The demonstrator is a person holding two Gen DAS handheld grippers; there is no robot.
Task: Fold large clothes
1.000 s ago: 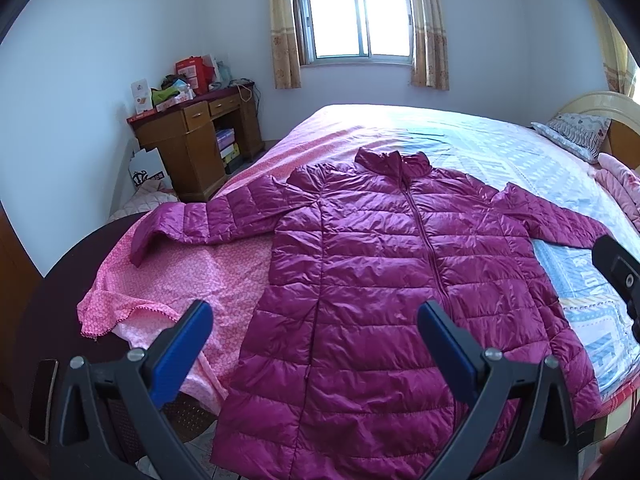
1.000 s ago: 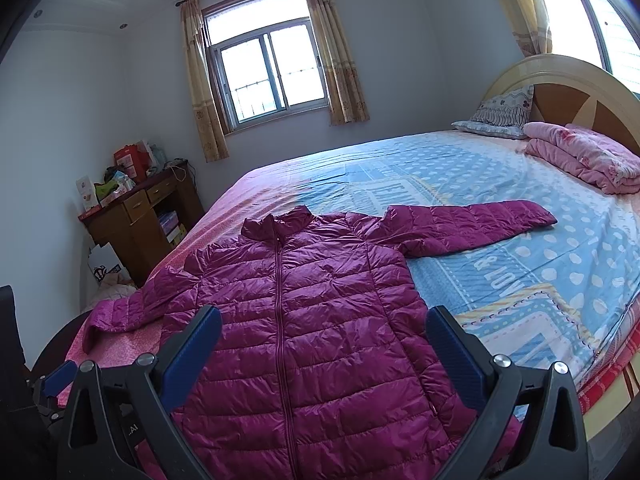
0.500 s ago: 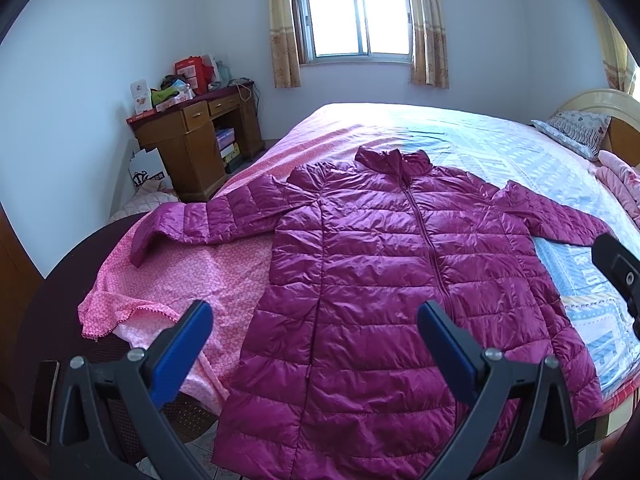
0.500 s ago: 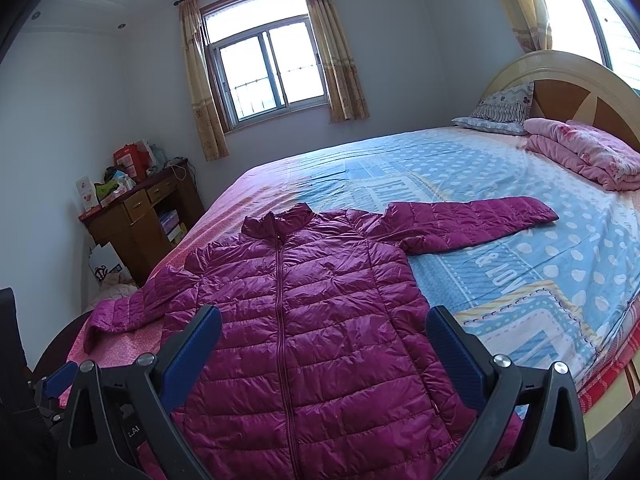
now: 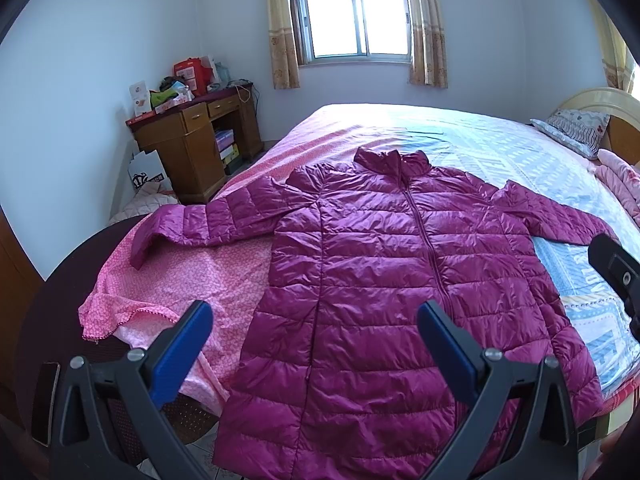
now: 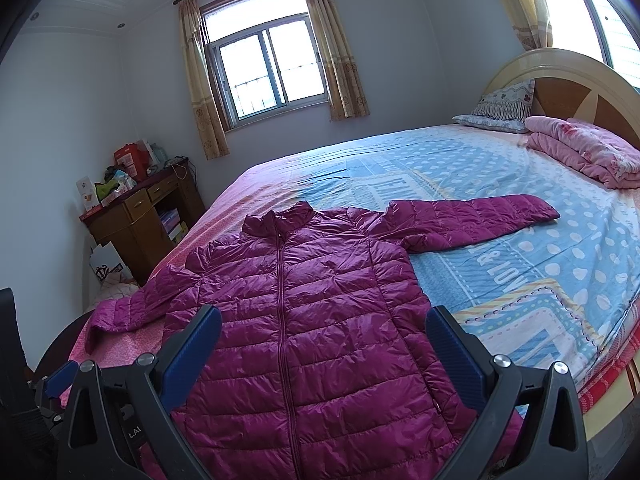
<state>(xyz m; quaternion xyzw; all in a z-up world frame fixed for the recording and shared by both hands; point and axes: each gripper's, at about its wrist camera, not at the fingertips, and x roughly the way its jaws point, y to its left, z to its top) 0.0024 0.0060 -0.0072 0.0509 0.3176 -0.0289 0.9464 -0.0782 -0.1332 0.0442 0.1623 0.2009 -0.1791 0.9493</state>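
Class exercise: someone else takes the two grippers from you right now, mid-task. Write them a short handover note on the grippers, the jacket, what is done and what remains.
Left gripper: open, holding nothing, above the jacket's lower half.
Right gripper: open, holding nothing, also above the lower half.
Jacket: magenta puffer, zipped, lying front up and flat on the bed, collar toward the window, hem hanging over the near edge. Left sleeve stretches onto the pink sheet, cuff bent down; right sleeve lies straight across the blue cover.
Done: jacket is laid out; no fold made.
Left: fold both sleeves in over the body, then fold the body up.
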